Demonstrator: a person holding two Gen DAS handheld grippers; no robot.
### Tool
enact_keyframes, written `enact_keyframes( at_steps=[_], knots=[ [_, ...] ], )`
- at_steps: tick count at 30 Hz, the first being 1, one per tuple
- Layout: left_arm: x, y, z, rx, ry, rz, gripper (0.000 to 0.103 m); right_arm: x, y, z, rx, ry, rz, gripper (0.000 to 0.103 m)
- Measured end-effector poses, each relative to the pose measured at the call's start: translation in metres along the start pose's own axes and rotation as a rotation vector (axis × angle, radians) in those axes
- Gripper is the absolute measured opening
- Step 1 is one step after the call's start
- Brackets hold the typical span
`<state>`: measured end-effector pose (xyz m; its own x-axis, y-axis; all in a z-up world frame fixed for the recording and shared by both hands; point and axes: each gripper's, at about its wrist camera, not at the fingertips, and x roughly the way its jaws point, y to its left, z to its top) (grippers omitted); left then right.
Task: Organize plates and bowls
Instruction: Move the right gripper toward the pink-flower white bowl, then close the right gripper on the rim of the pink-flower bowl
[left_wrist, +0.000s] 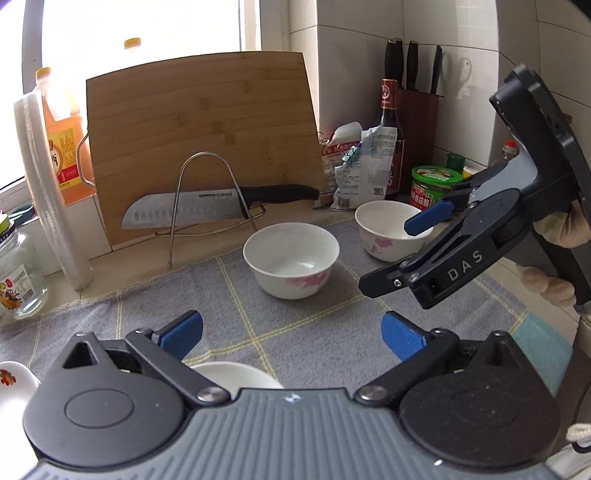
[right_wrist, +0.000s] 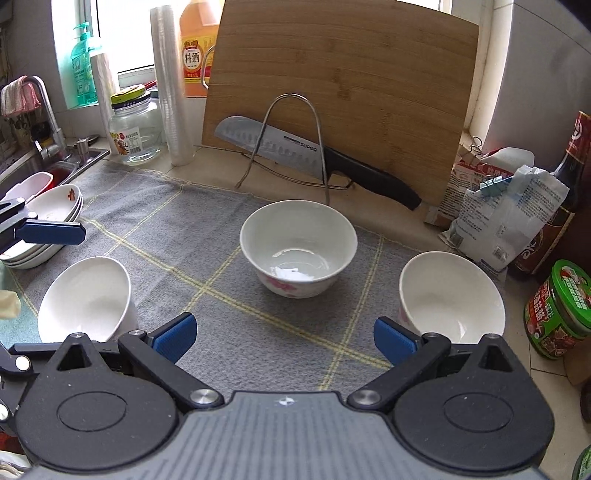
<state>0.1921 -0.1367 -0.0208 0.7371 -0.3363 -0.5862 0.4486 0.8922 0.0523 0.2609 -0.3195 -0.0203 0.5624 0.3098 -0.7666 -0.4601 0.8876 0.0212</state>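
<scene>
both tools gape empty: left tool (left_wrist: 291, 334) and right tool (right_wrist: 284, 338) above the grey cloth (right_wrist: 207, 236), middle floral bowl (right_wrist: 298, 248) ahead.

Left wrist view low over the grey cloth (left_wrist: 295, 325), facing the cutting board (left_wrist: 207, 129), right wrist view likewise tilted down, nearer, both sharing the middle bowl (right_wrist: 298, 248) and knife (right_wrist: 314, 155).

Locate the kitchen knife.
Right wrist view, centre back: the knife lies in the wire rack against the cutting board, behind the middle bowl.
</scene>
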Motion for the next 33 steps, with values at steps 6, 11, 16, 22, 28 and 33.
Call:
enact_keyframes(
  at_steps=[6, 11, 16, 22, 28, 33],
  knots=[
    [0.037, -0.029, 0.019, -0.037, -0.008, 0.094, 0.102, 0.008, -0.038, 0.024, -0.002, -0.003, 0.065, 0.103],
    [0.068, -0.040, 0.025, -0.088, -0.002, 0.137, 0.102, 0.025, -0.056, 0.044, -0.026, 0.010, 0.126, 0.103],
    [0.098, -0.047, 0.025, -0.102, 0.032, 0.197, 0.102, 0.048, -0.064, 0.062, -0.064, 0.032, 0.201, 0.103],
    [0.121, -0.043, 0.021, -0.139, 0.065, 0.236, 0.102, 0.080, -0.067, 0.077, -0.089, 0.080, 0.280, 0.103],
    [0.140, -0.035, 0.021, -0.176, 0.118, 0.258, 0.102, 0.104, -0.064, 0.085, -0.125, 0.116, 0.316, 0.103],
    [0.148, -0.035, 0.021, -0.188, 0.117, 0.249, 0.100, 0.117, -0.059, 0.087, -0.157, 0.134, 0.327, 0.101]
  ],
)
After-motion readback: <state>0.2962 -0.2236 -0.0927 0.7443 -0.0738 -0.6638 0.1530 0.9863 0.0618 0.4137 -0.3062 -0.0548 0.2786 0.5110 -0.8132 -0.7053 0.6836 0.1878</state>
